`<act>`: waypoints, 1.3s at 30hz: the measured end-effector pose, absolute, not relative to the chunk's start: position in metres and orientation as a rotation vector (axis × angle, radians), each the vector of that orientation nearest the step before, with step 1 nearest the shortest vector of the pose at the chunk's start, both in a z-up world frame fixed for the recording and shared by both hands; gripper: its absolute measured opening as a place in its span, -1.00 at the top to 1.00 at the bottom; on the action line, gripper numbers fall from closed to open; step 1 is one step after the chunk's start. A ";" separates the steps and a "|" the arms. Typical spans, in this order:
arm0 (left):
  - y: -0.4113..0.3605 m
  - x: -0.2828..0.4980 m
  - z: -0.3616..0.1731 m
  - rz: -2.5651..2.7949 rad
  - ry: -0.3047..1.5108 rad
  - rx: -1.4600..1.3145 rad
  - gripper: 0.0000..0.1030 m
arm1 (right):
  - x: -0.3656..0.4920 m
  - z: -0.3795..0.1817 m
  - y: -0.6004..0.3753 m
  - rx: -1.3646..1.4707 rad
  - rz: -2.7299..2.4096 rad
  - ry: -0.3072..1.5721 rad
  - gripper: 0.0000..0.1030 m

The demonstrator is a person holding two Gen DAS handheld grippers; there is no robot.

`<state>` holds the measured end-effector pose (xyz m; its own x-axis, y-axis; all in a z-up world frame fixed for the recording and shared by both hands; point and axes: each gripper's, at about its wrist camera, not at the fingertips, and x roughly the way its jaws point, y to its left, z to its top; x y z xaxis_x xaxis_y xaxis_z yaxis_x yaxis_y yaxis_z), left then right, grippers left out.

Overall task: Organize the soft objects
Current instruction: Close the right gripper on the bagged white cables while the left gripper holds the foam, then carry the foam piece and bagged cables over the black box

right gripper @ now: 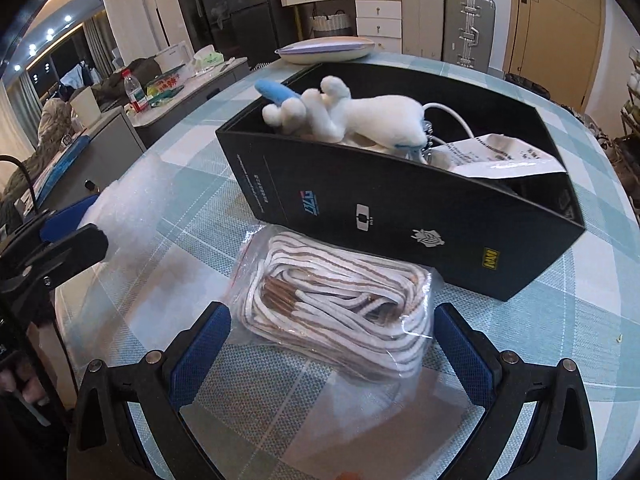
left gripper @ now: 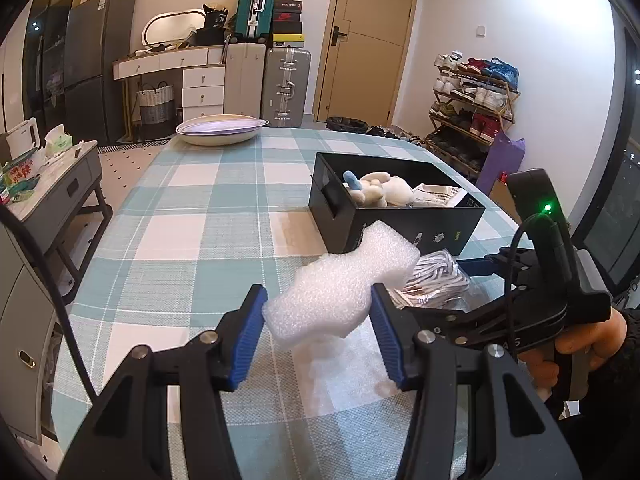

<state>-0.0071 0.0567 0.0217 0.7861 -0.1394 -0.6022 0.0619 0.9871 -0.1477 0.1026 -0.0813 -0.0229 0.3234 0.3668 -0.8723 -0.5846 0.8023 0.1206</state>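
Checked tablecloth (left gripper: 192,208) fills the frame: lower centre, left gripper (left gripper: 318,322) pinches a light, squashy foam block (left gripper: 340,284) at its waist; right of it, right gripper (right gripper: 332,354), jaws apart, straddles a slippery bag of cord (right gripper: 340,308) beside the black box (right gripper: 400,216).

A lived-in home is showing here: a checked tablecloth (left gripper: 208,200) is covering a dining table, suitcases (left gripper: 286,88) are standing stacked by a wooden door (left gripper: 368,40), a shoe rack (left gripper: 472,108) is filling one corner, and a refrigerator (left gripper: 92,64) is standing beside a dresser (left gripper: 192,76).
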 end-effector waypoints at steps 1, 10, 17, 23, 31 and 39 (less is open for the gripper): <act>0.057 -0.006 0.021 -0.107 0.659 -0.124 0.00 | 0.104 -0.024 -0.079 -0.240 0.626 1.075 -0.99; 0.057 -0.006 0.020 -0.104 0.664 -0.122 0.00 | 0.106 -0.029 -0.058 -0.314 0.601 1.076 -0.99; 0.057 -0.006 0.019 -0.103 0.664 -0.121 0.00 | 0.103 -0.024 -0.058 -0.297 0.621 1.057 -0.69; 0.057 -0.005 0.019 -0.101 0.660 -0.120 0.00 | 0.100 -0.016 -0.077 -0.223 0.655 1.034 -0.35; 0.057 -0.004 0.021 -0.101 0.653 -0.121 0.00 | 0.089 -0.008 -0.110 -0.159 0.669 1.001 -0.14; 0.052 -0.002 0.029 -0.109 0.636 -0.122 0.00 | 0.076 0.005 -0.142 -0.116 0.667 0.956 0.13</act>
<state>-0.0024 0.0522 0.0292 0.7990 -0.1390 -0.5851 0.0640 0.9870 -0.1472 0.0762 -0.1421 0.0048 0.3949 0.4754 -0.7861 -0.5739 0.7958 0.1930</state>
